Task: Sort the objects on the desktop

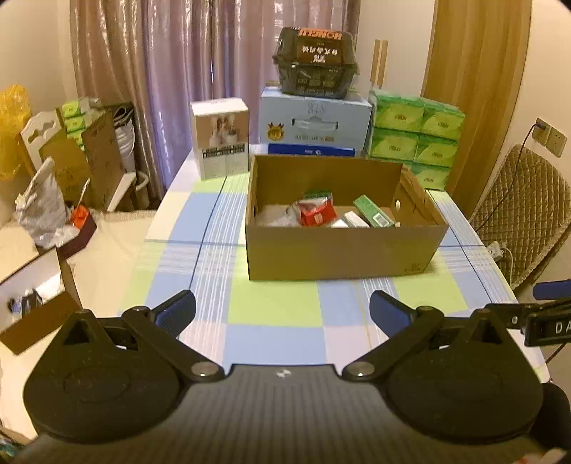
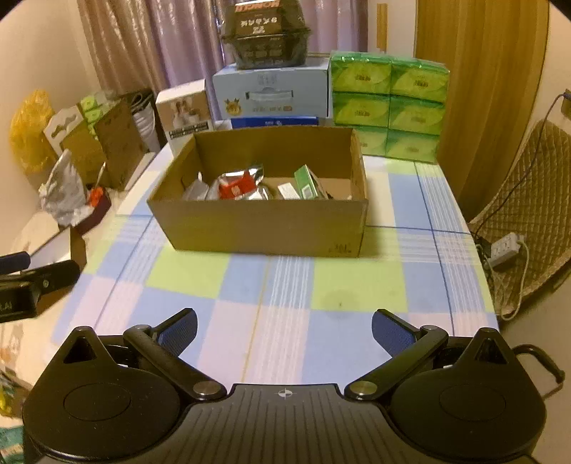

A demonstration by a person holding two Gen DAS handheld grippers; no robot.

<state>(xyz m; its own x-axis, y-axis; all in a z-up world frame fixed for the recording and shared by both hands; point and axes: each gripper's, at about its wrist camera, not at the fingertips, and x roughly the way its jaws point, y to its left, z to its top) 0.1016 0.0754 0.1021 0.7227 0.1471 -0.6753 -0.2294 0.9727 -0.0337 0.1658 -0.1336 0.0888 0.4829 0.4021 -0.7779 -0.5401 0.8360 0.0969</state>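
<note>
An open cardboard box (image 1: pixel 339 250) (image 2: pixel 264 228) stands on the checked tablecloth, ahead of both grippers. Inside lie a red and silver foil pouch (image 1: pixel 316 212) (image 2: pixel 237 187), a green carton (image 1: pixel 373 210) (image 2: pixel 307 180), a small white pack (image 1: pixel 353 218) (image 2: pixel 288 191) and crumpled silver wrapping (image 1: pixel 282 216) (image 2: pixel 196 189). My left gripper (image 1: pixel 282 312) hovers open over the near cloth, holding nothing. My right gripper (image 2: pixel 283 330) is open too, empty, a little to the right. Each gripper shows at the edge of the other's view.
Behind the box stand a white carton (image 1: pixel 221 137) (image 2: pixel 183 110), a pale blue case (image 1: pixel 314 123) (image 2: pixel 271 94) with a dark container (image 1: pixel 316 64) (image 2: pixel 266 34) on top, and stacked green tissue packs (image 1: pixel 415 135) (image 2: pixel 389 100). A quilted chair (image 1: pixel 521 214) (image 2: pixel 528 214) and power strip (image 2: pixel 506 248) sit right; clutter (image 1: pixel 60 200) left.
</note>
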